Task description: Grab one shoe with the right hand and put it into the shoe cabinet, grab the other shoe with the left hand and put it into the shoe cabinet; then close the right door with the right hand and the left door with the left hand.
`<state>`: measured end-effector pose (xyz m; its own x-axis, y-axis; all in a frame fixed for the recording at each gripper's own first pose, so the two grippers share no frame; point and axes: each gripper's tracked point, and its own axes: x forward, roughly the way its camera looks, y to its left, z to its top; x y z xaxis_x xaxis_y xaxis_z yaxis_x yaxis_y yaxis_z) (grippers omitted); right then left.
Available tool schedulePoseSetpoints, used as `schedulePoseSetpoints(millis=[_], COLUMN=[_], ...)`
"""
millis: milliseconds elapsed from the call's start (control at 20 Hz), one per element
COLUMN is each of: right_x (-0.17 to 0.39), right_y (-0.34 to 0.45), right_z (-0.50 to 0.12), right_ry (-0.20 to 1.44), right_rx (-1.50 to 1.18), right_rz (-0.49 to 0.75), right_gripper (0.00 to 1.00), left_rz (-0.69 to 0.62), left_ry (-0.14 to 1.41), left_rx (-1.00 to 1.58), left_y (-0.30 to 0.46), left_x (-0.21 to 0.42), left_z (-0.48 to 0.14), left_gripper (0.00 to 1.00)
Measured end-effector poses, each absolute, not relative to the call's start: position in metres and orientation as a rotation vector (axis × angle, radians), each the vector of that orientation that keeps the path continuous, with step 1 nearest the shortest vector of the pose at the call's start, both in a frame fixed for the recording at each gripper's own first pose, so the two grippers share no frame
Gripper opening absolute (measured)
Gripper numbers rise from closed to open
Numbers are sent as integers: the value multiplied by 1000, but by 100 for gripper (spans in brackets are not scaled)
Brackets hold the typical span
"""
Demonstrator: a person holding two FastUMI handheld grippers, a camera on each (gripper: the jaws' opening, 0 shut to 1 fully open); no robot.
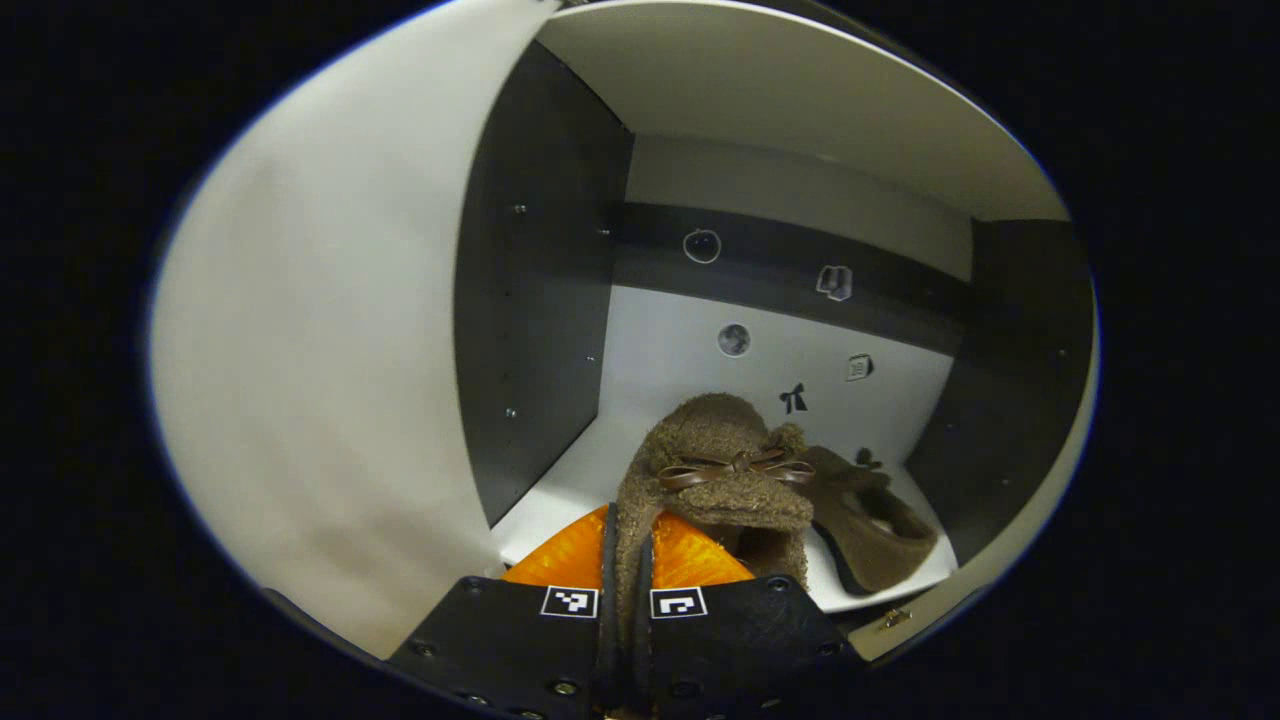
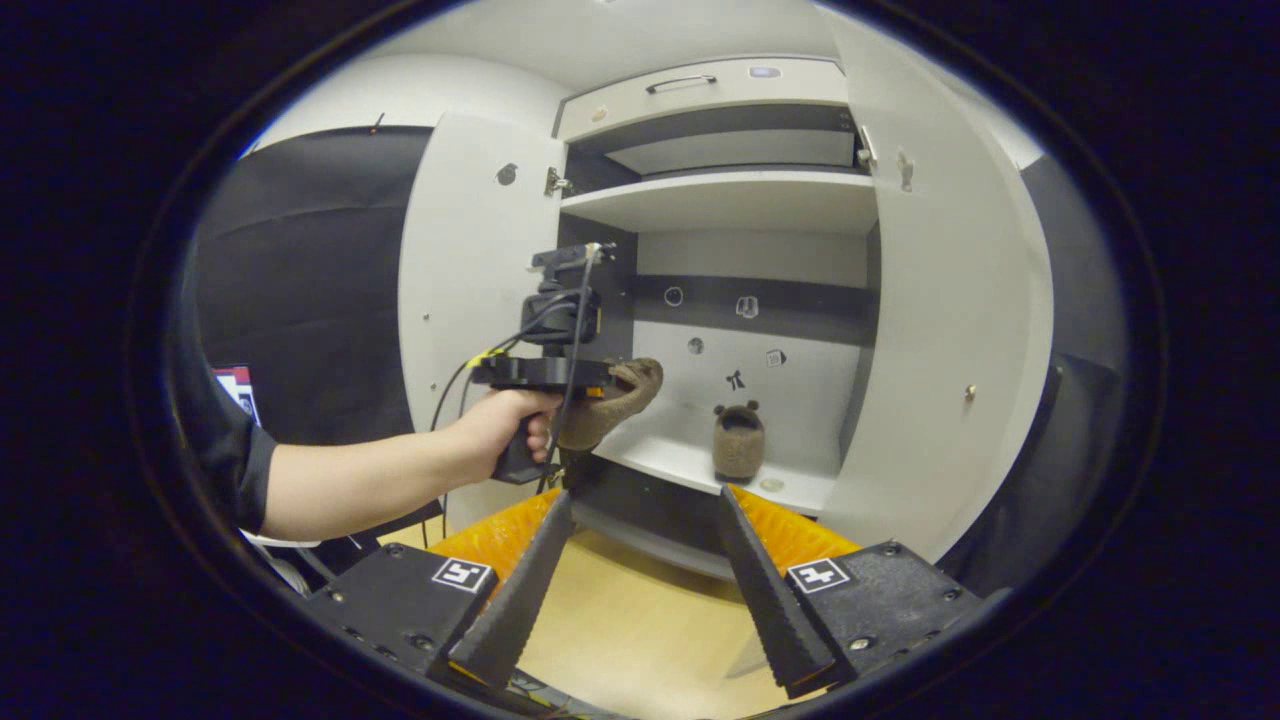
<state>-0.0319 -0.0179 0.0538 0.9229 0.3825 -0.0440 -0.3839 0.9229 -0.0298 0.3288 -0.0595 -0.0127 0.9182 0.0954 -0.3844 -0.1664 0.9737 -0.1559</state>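
At the bottom centre of the left gripper view, the left gripper point(image 1: 625, 610) is pinched narrow on the heel rim of a fuzzy brown slipper with a thin brown ribbon bow point(image 1: 715, 470); both fingers press the plush wall between them, and the toe points up and away into the white shoe cabinet with dark side panels point(image 1: 540, 300). Just right of it and lower in the frame, a second brown slipper point(image 1: 870, 520) lies on the white shelf point(image 1: 560, 490), tipped so its opening shows. The open left door point(image 1: 320, 380) fills the left half of the frame.

Lower centre of the right gripper view, the right gripper point(image 2: 640, 570) stands wide and holds nothing, above a pale wooden floor point(image 2: 640, 620). Left of centre a hand point(image 2: 505, 425) carries the left gripper point(image 2: 590, 375), with the held slipper point(image 2: 615, 400) drooping from it at the shelf's front edge point(image 2: 690, 465). The second slipper point(image 2: 738, 440) sits upright on that shelf, near centre. The right door point(image 2: 950, 300) stands open at the right of the frame.

Judging by the droop, this slipper is light, soft and floppy, not fragile or slippery; the pile gives good grip. A rim pinch lets it swing, so it probably wants setting down sole first before release.
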Motion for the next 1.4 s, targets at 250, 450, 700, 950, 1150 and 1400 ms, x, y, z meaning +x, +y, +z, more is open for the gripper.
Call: schedulePoseSetpoints(millis=[250, 450, 700, 950, 1150, 1400], right_x=[-26, -21, -16, -14, -13, -7], right_y=[-54, -58, -45, -46, -50, -55], right_z=[41, 46, 48, 57, 60, 60], right_ry=[78, 64, 63, 24, 14, 11], right_rx=[-18, -26, 0, 5, -13, -28], right_rz=[334, 313, 349, 321, 297, 246], right_gripper=[93, 93, 93, 93, 93, 92], left_rz=[131, 132, 63, -53, -187, -261], left_ry=[569, 600, 538, 437, 313, 77], left_rx=[-163, -198, -198, -191, -201, -102], left_y=[-82, -86, -85, -95, -109, -120], left_x=[392, 399, 384, 326, 253, 151], left_z=[-74, -80, -55, -15, 34, 87], left_gripper=[5, 5, 89, 74, 88, 75])
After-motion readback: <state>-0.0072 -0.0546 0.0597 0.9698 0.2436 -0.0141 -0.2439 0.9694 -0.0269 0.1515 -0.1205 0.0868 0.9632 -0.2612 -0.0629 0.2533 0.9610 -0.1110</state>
